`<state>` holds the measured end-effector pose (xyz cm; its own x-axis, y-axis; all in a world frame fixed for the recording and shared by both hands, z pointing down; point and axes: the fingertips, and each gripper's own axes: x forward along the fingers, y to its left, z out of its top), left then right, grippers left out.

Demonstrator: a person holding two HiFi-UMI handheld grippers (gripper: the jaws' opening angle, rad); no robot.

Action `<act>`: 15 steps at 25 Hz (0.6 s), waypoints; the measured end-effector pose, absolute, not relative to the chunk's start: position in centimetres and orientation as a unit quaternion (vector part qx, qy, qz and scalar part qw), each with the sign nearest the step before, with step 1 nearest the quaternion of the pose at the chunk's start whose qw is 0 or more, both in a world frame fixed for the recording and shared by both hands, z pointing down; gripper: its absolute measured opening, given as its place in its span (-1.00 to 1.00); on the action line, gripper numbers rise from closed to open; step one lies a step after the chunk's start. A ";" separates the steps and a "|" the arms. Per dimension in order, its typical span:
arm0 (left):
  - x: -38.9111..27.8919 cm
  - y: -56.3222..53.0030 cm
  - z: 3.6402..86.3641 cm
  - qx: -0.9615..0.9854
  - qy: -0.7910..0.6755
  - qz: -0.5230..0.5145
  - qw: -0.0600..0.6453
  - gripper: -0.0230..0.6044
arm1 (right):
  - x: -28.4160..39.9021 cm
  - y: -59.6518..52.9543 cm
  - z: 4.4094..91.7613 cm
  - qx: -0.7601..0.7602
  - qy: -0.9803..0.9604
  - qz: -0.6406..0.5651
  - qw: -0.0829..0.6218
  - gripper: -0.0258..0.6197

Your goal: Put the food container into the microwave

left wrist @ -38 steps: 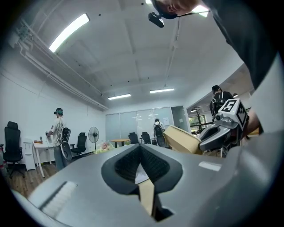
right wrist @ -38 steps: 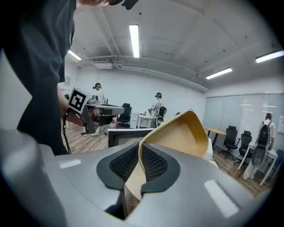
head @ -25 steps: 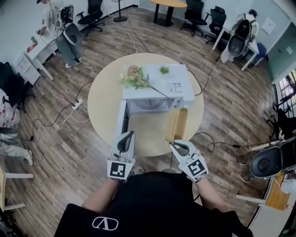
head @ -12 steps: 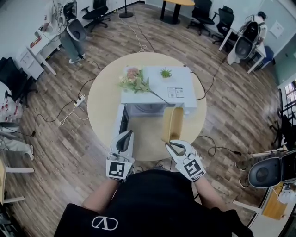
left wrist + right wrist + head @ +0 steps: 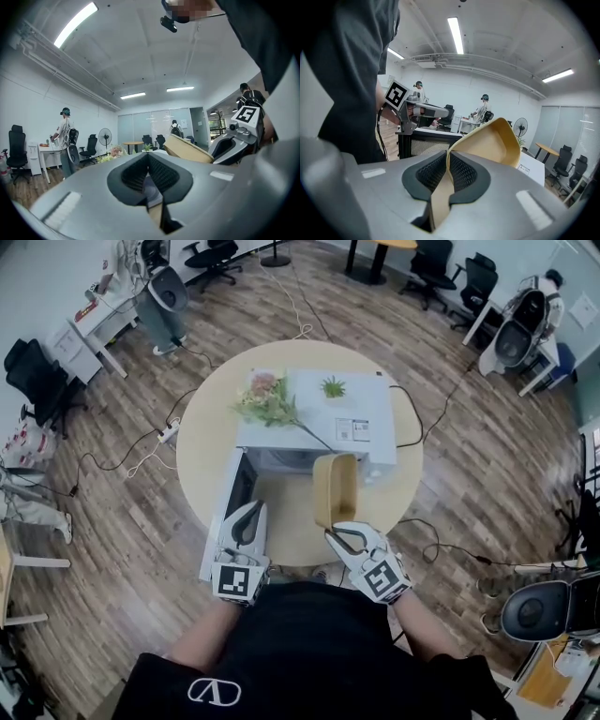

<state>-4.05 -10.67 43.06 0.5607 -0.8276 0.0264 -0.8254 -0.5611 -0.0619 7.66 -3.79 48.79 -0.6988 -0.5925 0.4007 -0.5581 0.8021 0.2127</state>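
While the right gripper (image 5: pixel 447 171) has its jaws pressed tight on the rim of the tan food container (image 5: pixel 492 140), the container's thin wall runs straight down the slot between them and its hollow body sticks out beyond the jaw tips, tilted. From the head view it hangs over the near part of the round surface (image 5: pixel 202 437), just in front of the microwave (image 5: pixel 347 409) and right of the middle of its open front, not yet inside. The microwave door (image 5: pixel 230 498) stands swung out to the left. Near its near end hovers the left gripper (image 5: pixel 246 521), left of the container and apart from it, jaws closed together with nothing between them. Flowers (image 5: pixel 262 399) and a small plant (image 5: pixel 333 386) sit on the microwave's top.
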 end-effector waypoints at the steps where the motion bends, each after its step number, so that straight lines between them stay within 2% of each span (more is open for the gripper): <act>1: -4.1 -10.7 43.3 -0.884 0.467 -0.030 0.017 -0.93 | 7.6 -3.9 48.9 0.309 -0.921 -0.038 0.232 -0.83; 9: -5.8 -12.4 43.9 -0.885 0.461 -0.055 0.002 -0.93 | 5.9 -5.0 49.0 0.296 -0.919 -0.047 0.255 -0.83; 15: -6.1 -12.7 44.5 -0.890 0.452 -0.062 -0.003 -0.92 | 4.8 -4.5 52.6 0.248 -0.907 -0.055 0.336 -0.83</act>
